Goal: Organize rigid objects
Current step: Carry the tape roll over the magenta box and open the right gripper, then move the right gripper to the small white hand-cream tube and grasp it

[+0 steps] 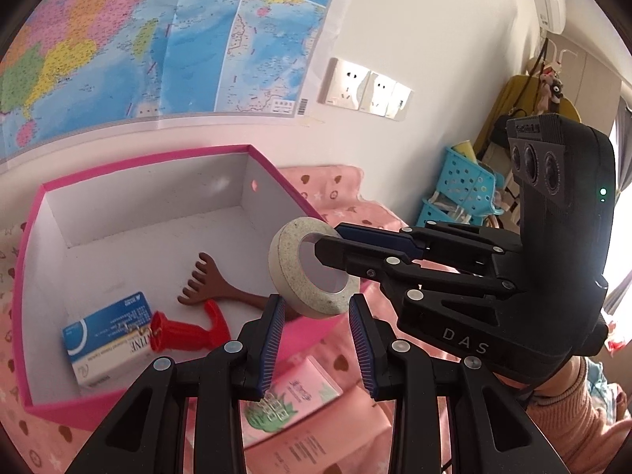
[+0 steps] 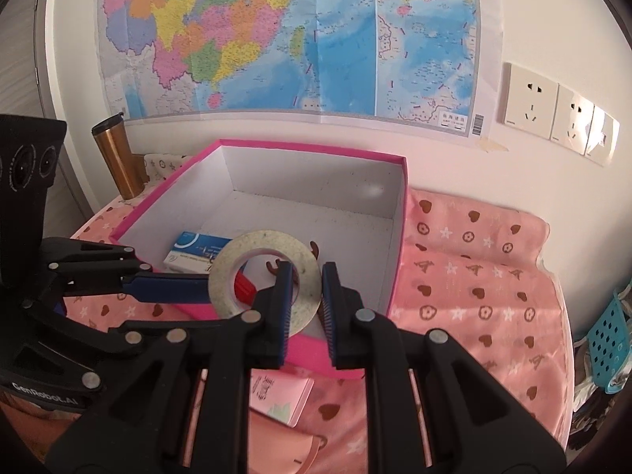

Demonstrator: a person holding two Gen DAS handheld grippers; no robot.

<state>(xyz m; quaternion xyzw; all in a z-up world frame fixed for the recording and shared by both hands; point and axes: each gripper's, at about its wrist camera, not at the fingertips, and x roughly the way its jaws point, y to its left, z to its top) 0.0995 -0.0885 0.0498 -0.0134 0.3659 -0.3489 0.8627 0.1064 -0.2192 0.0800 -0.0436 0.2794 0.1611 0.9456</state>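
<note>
Pinching one wall of the tape roll [image 2: 225, 276] between the fingers of the right gripper [image 2: 307, 300], with one finger through the hole and the other outside the rim, so closed on it. Holding that roll on edge, with its hole turned roughly back toward the right wrist camera, straight ahead of those fingers and over the near wall of the pink box [image 2: 312, 146]. Flanking the roll's lower edge with the left gripper [image 1: 316, 316], fingers spread wide and gripping nothing; contact with either pad not clear. Judging the right hand to be the carrying one, and the likely drop point to lie forward and down, past that near wall onto the box floor. Counting, near to far: one pink packet [image 1: 292, 395] with green print on the cloth-covered table [image 2: 474, 276], outside the box; one roll; one box; inside it one blue-and-white carton [image 1: 106, 335], one red plastic piece [image 1: 185, 331] and one brown rake-shaped tool [image 1: 209, 280]; beyond, one metal tumbler [image 2: 118, 158], one wall map [image 2: 276, 39] and three socket plates [image 2: 529, 98].
</note>
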